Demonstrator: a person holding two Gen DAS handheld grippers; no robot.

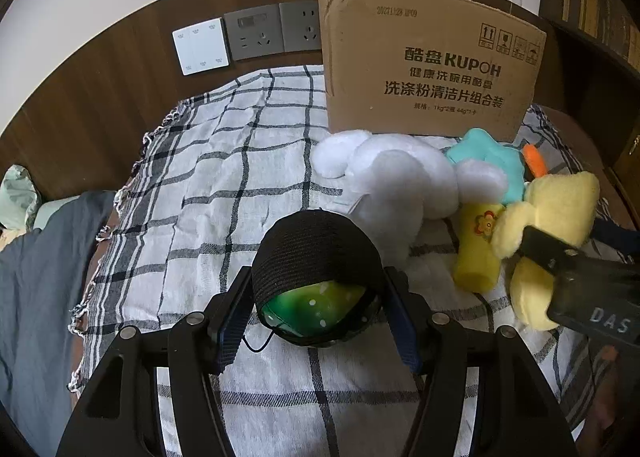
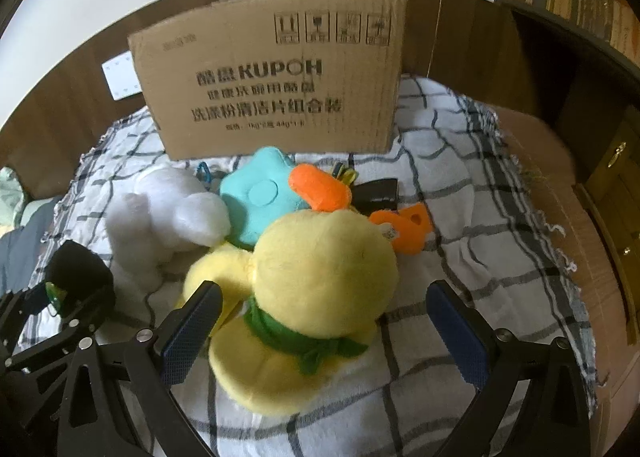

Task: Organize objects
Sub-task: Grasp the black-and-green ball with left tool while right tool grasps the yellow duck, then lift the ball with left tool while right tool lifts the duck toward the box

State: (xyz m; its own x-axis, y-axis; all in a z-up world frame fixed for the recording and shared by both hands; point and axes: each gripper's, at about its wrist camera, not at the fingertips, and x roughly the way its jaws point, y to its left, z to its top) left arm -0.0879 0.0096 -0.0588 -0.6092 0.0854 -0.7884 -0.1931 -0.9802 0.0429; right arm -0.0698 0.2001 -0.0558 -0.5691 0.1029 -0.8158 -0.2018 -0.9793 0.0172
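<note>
Two tongs work before the box (image 1: 432,61): our left tongs (image 1: 316,313) grip the black ball (image 1: 316,257) for carrying. Our right tongs (image 2: 324,333) gape wide around the duck (image 2: 320,277), not yet pinching it, ready to grab.

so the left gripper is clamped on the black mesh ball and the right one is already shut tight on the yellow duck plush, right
Not quite. The left gripper is indeed clamped on the black mesh ball, but the right gripper is open: in the right wrist view its blue pads stand wide on either side of the yellow duck plush, the right pad clear of it.
</note>
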